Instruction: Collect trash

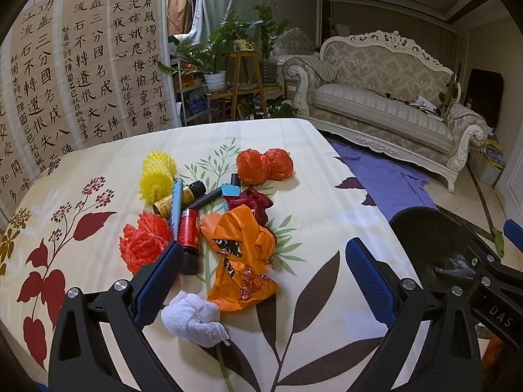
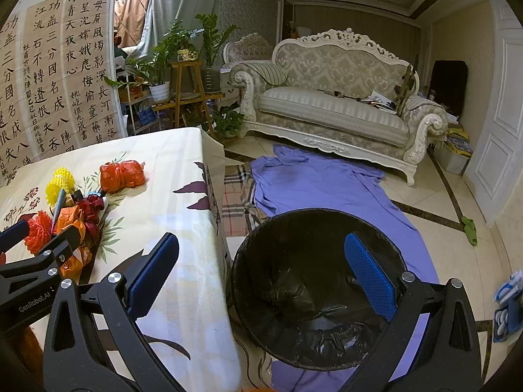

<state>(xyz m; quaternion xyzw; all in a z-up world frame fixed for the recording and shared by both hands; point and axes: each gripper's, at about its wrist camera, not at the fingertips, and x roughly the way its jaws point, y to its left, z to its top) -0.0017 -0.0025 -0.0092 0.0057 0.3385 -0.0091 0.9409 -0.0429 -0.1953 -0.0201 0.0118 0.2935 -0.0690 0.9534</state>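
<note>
A pile of trash lies on the floral table (image 1: 310, 170): a white tissue wad (image 1: 193, 318), an orange plastic bag (image 1: 242, 254), a red foam net (image 1: 143, 245), a yellow foam net (image 1: 157, 176), small bottles (image 1: 189, 228) and a red-orange bag (image 1: 264, 165). My left gripper (image 1: 264, 261) is open above the pile, the tissue and the orange bag between its fingers. My right gripper (image 2: 261, 261) is open and empty above the black-lined trash bin (image 2: 313, 287) beside the table's right edge. The bin also shows in the left wrist view (image 1: 431, 241).
A purple cloth (image 2: 327, 189) and a plaid cloth (image 2: 238, 196) lie on the tiled floor under the bin. A white ornate sofa (image 2: 336, 104) stands at the back. Plants on a wooden stand (image 2: 186, 75) and calligraphy sheets (image 2: 49, 75) are behind the table.
</note>
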